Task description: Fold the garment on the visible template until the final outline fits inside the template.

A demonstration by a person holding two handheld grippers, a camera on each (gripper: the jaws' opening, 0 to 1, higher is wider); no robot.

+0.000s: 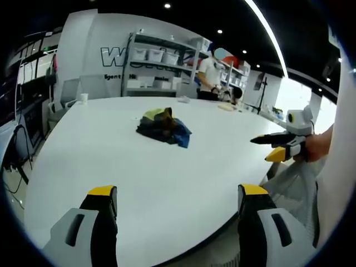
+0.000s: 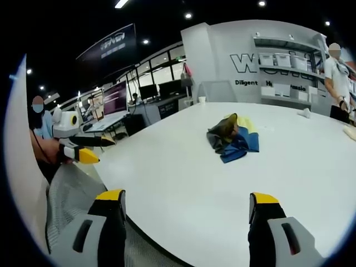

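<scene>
The garment (image 1: 163, 127) lies crumpled mid-table (image 1: 139, 183), well ahead of both tongs; left gripper (image 1: 177, 196) and right gripper (image 2: 186, 203) gape empty; likely soft, light, floppy; best pinched at an edge or corner.

Site: I read this as an open-plan lab or office | large white surface (image 1: 139, 167) | metal shelving (image 1: 161, 67) with white storage bins (image 2: 283, 58) | wall lettering (image 2: 247, 62) | desks with monitors (image 2: 114, 97) | black ceiling with spot lights (image 1: 167, 5)
</scene>
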